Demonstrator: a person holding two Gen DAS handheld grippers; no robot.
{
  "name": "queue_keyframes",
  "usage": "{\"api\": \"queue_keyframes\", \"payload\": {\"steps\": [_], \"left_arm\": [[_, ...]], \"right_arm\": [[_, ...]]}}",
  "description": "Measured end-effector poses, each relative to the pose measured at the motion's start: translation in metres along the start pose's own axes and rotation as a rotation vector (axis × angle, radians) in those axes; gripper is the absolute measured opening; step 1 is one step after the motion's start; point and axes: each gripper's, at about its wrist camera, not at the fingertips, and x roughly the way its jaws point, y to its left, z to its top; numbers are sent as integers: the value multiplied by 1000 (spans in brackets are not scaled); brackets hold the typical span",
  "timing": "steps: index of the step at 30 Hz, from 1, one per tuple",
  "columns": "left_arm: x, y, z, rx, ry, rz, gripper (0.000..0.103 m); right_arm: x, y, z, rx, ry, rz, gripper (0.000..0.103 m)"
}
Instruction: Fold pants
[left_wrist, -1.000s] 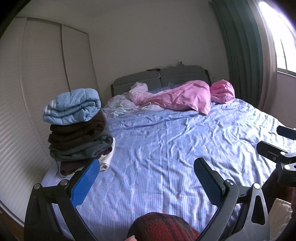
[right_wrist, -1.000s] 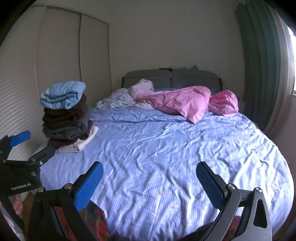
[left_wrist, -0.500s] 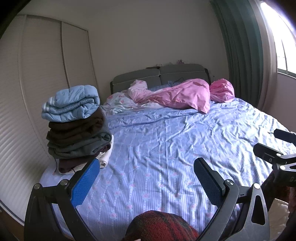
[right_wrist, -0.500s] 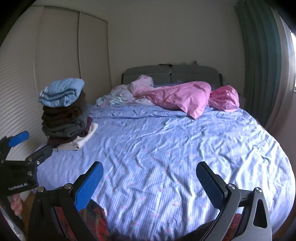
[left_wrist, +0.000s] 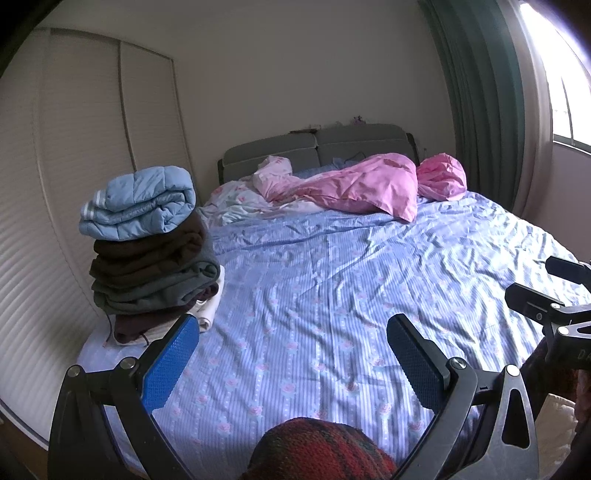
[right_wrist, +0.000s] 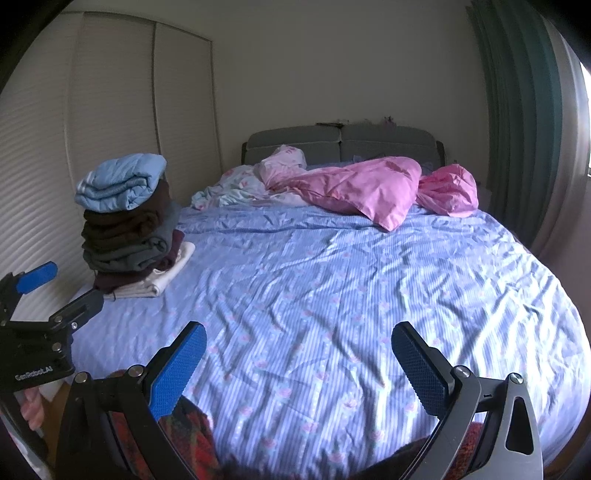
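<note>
A: What does the room look like?

B: A wide bed (left_wrist: 332, 295) fills most of it, covered in a wrinkled blue striped sheet (right_wrist: 351, 295) with small pink flowers. At the far end is a grey padded headboard (right_wrist: 340, 142). A crumpled pink duvet (left_wrist: 362, 184) lies across the head of the bed, with a pale floral pillow (right_wrist: 282, 158) beside it.

A: And the walls?

B: Plain cream wall behind the headboard, pale ribbed wardrobe doors (left_wrist: 85, 147) along the left side, and a dark green curtain (right_wrist: 517, 129) on the right. The left wrist view catches a bright window (left_wrist: 569, 92) past that curtain.

A: Anything stacked on the bed?

B: Yes, a pile of folded clothes (left_wrist: 147, 251) sits at the bed's left edge, with a quilted light blue piece (right_wrist: 118, 182) on top, brown and grey layers under it, and something cream at the bottom.

A: Where are the pants?

B: Probably the red and dark plaid fabric (left_wrist: 321, 454) bunched at the very bottom of both views, at the near edge of the bed; so little shows that I can't be sure.

A: And the grippers?

B: The left gripper (left_wrist: 291, 354) has its blue pads spread wide, holding nothing. The right gripper (right_wrist: 299, 360) is also wide apart and empty, above the sheet. Each appears at the edge of the other's view.
</note>
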Motion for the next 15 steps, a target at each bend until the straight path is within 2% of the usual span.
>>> {"api": "queue_keyframes", "payload": {"steps": [15], "left_arm": [[1,-1,0,2,2,0,103]], "right_arm": [[1,0,-1,2,4,1,102]]}}
